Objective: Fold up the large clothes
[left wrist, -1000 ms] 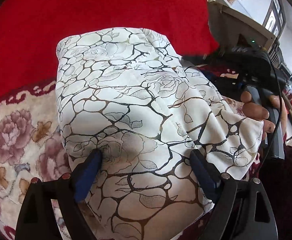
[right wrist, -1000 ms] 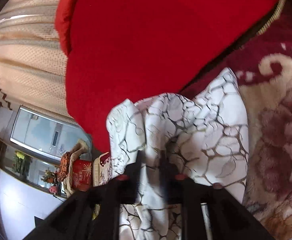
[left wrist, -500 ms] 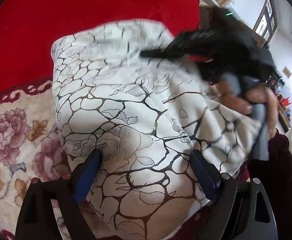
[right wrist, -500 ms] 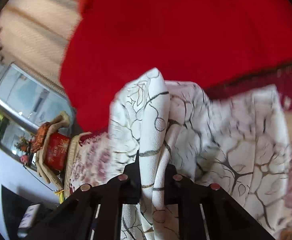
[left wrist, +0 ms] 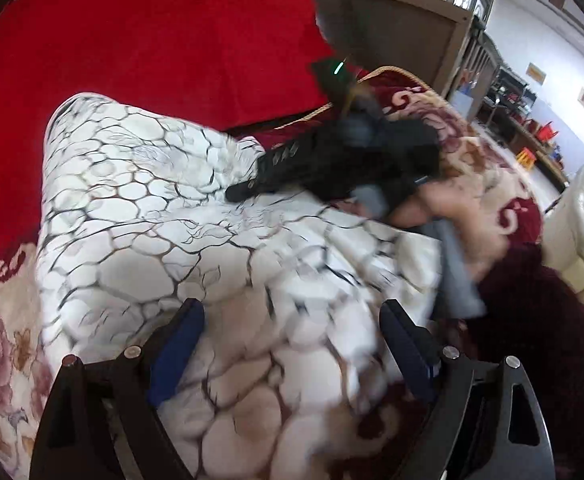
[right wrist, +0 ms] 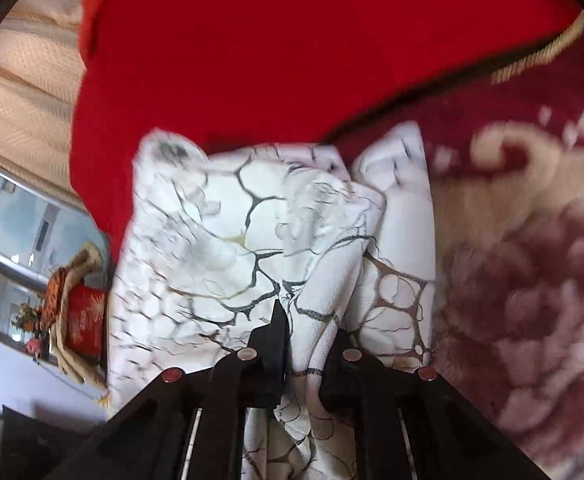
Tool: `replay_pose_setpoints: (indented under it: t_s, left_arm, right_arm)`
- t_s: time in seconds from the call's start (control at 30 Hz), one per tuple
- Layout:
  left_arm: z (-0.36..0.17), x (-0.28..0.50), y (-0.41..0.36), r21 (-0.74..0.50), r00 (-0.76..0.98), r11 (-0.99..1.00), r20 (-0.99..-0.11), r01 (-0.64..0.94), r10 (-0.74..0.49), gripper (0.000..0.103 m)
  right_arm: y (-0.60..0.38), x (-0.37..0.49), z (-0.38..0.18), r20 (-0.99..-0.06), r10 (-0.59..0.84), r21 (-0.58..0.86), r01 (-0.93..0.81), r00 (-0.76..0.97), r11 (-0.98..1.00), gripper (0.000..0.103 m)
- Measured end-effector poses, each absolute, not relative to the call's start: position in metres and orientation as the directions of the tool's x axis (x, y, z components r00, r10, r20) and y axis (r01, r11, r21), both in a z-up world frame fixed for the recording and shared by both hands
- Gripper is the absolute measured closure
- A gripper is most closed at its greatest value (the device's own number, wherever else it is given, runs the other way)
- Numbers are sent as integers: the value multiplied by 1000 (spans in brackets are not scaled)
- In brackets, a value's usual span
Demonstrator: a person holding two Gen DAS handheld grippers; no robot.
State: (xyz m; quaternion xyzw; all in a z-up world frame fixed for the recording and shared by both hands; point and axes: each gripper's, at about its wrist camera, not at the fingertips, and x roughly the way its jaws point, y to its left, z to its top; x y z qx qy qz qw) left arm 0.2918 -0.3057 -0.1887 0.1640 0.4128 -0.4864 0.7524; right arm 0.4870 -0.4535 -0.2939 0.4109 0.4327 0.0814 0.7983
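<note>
Mid-fold: the right gripper (right wrist: 308,336) clamps a bunched ridge of the white patterned garment (left wrist: 164,216), lying on the floral blanket (left wrist: 0,344) near its red-cushioned edge; the left gripper (left wrist: 292,344) hovers released above it. Next, likely, the pinched fold gets carried across.

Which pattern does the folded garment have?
The white folded garment has dark crackle-like lines with faint roses, clearest in the left wrist view.

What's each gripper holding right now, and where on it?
Right gripper: shut on a bunched fold of the white patterned cloth. Left gripper: open over the cloth, holding nothing.
</note>
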Motion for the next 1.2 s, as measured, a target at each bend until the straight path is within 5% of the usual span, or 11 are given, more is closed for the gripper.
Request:
replay_pose_setpoints:
  t_s: [0.1, 0.37, 0.6, 0.7, 0.83, 1.03, 1.2]
  left_arm:
    - [-166, 284, -278, -182, 183, 477, -762, 860, -621, 13]
    - [-156, 321, -202, -129, 347, 637, -749, 760, -565, 13]
    - [-199, 340, -204, -215, 323, 714, -780, 666, -536, 13]
    - [-202, 333, -214, -155, 346, 720, -796, 677, -497, 13]
    - [-216, 319, -226, -8, 389, 716, -835, 698, -389, 10]
    - [-246, 329, -218, -170, 274, 738, -855, 652, -440, 7]
    - [-208, 345, -207, -240, 226, 710, -840, 662, -494, 8]
  right_arm:
    - [-457, 487, -298, -594, 509, 759, 223, 623, 612, 90]
    - [-484, 416, -260, -593, 371, 712, 250, 714, 657, 54]
    - [-439, 330, -187, -448, 312, 618, 37, 838, 786, 56]
    - [-391, 329, -188, -513, 337, 539, -10, 790, 843, 64]
    - [-369, 344, -257, -735, 300, 457, 118, 608, 881, 65]
    - [-368, 328, -269, -728, 286, 448, 117, 623, 886, 65]
    - [-371, 326, -273, -703, 305, 467, 94, 642, 879, 65]
